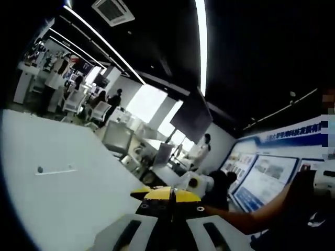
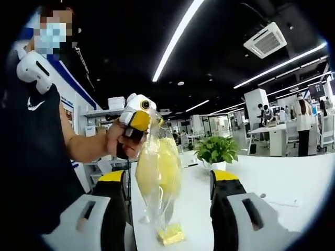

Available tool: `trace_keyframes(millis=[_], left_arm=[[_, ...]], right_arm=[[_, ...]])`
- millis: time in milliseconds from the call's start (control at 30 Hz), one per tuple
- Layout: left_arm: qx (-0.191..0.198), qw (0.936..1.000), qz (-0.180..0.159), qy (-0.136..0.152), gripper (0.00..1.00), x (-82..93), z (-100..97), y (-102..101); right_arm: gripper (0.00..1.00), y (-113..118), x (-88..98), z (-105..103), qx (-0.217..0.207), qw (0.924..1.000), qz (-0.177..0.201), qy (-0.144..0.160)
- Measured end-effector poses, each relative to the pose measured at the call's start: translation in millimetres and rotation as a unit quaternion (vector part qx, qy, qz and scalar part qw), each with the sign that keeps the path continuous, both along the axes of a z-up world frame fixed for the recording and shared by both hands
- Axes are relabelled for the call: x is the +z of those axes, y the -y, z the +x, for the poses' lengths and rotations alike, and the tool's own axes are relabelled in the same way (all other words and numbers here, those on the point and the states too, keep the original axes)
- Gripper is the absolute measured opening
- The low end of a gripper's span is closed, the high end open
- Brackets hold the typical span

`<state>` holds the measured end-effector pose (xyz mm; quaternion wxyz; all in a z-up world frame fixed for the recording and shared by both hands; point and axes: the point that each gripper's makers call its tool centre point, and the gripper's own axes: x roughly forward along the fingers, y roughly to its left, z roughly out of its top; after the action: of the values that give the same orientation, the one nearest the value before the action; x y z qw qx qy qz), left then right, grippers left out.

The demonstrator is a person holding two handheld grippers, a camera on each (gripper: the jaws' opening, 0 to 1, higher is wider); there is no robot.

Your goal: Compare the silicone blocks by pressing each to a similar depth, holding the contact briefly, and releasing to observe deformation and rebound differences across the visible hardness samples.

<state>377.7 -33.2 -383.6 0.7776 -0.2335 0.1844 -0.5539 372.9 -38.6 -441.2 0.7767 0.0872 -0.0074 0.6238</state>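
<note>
Nearest in the right gripper view, the right gripper point(image 2: 167, 209) stands with its two yellow-tipped jaws wide apart, gripping nothing. Hanging in the gap between them is a clear plastic bag of soft yellow silicone blocks point(image 2: 158, 172). One small yellow block point(image 2: 171, 234) sags in the bag's bottom corner, just over the white tabletop point(image 2: 293, 180).

Above and beyond the jaws, the left gripper point(image 2: 137, 119), held in the person's hand point(image 2: 121, 140), pinches the bag's top. In the left gripper view its jaws sit closed, with yellow showing at the tips point(image 1: 166, 194).

The samples are not yet laid out for pressing. The film looks thin and slippery, so the pinch may slide and drop the blocks. If the right jaws close on the swinging bag, they would probably squash several samples together, spoiling any comparison.

Past the bag stands a green potted plant point(image 2: 216, 150); a dropped bag could reach it.
</note>
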Motion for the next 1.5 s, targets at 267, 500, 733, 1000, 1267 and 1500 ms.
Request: trace_keyframes(millis=[267,500,733,1000,1267,1500], left_arm=[[-0.005,1.0,-0.005,0.003,0.0,2.5,-3.1,-3],[0.0,0.9999,-0.017,0.002,0.0,2.1,-2.9,-9],[0.007,0.9998,-0.02,-0.001,0.0,1.8,-3.5,-20],[0.012,0.9998,-0.018,0.002,0.0,-0.9,-3.8,-25],[0.01,0.9999,-0.003,0.011,0.0,-5.7,0.7,-27],[-0.001,0.9991,0.024,0.034,0.0,-13.2,3.1,-25]], right_arm=[[0.45,-8,-2.7,-5,0.013,0.9999,-0.008,-0.001],[0.34,-15,1.9,-6,0.021,0.9998,-0.004,0.0],[0.27,-27,1.8,-11,0.03,0.9995,-0.01,0.007],[0.2,-33,-2.4,-12,0.044,0.9986,-0.026,-0.012],[0.15,-34,-7.4,-8,0.05,0.9976,-0.037,-0.031],[0.1,-33,-15.9,-6,0.058,0.9948,-0.056,-0.062]])
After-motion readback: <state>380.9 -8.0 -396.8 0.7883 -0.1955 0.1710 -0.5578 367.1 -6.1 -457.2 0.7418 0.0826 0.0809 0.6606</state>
